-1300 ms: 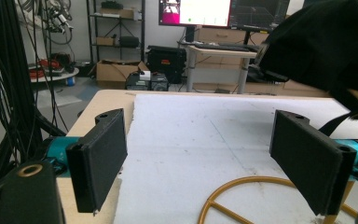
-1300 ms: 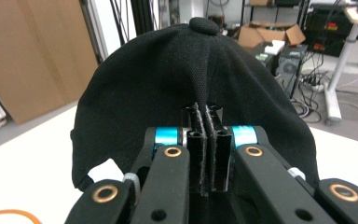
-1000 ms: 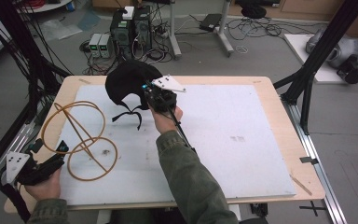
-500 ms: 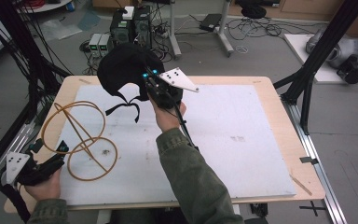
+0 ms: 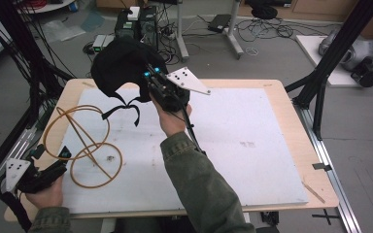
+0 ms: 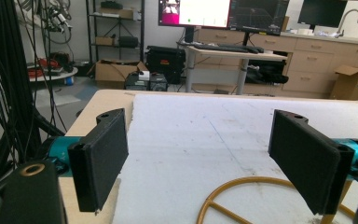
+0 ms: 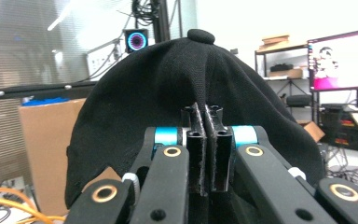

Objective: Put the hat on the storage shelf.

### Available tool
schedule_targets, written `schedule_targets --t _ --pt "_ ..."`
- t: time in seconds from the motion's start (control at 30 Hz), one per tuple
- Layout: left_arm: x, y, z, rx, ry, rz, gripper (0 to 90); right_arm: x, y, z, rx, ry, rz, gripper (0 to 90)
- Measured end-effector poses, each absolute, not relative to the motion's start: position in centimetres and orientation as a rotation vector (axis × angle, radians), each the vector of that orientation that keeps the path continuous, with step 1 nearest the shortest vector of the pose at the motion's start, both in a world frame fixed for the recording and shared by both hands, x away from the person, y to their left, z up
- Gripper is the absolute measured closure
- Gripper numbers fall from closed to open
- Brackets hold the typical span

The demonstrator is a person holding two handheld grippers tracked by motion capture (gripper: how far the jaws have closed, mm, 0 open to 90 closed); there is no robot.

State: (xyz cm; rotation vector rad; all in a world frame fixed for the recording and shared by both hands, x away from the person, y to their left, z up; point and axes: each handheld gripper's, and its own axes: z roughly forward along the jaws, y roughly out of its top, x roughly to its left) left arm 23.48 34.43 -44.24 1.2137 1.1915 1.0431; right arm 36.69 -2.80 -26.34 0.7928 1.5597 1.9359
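Observation:
A black cap [image 5: 121, 65] hangs in the air above the table's far left part, its straps dangling below it. My right gripper [image 5: 150, 83] is shut on the cap's edge; in the right gripper view the two jaws press together against the black cap [image 7: 177, 88], button on top. A tan wire stand [image 5: 80, 141] made of rings and rods sits on the white mat at the left. My left gripper [image 5: 53, 167] rests at the table's near left corner, open, jaws wide apart in the left gripper view [image 6: 205, 168], with a ring of the wire stand [image 6: 242, 196] just ahead.
A white mat [image 5: 252, 141] covers most of the wooden table [image 5: 291, 102]. Black frame posts [image 5: 330, 63] stand at the right and left sides. Cables, boxes and equipment lie on the floor beyond the far edge.
My right gripper has lifted the cap higher and toward the far left edge of the table. The left gripper has stayed where it was.

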Motion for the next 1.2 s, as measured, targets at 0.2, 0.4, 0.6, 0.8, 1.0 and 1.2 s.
schedule_targets --t 0.2,0.4,0.6,0.8,1.0,1.2 --pt "23.5 34.4 -44.2 1.212 1.193 1.042 20.0 35.9 -2.0 -25.7 0.738 1.574 2.001 88.3" --pt "23.4 34.4 -44.2 1.215 1.191 1.039 20.1 35.1 -1.4 -25.1 0.691 1.595 2.071 88.3" --pt "23.4 34.5 -44.2 1.214 1.196 1.041 20.0 34.6 -1.0 -24.6 0.644 1.621 2.148 88.4" --pt "23.5 34.5 -44.3 1.214 1.196 1.042 20.0 34.3 -0.7 -24.5 0.605 1.653 2.249 88.3" --pt "23.5 34.5 -44.3 1.214 1.195 1.043 20.0 34.2 -0.3 -24.5 0.606 1.678 2.361 88.4" --pt "23.5 34.5 -44.2 1.213 1.194 1.045 20.0 34.2 -0.1 -24.4 0.600 1.682 2.396 88.3"
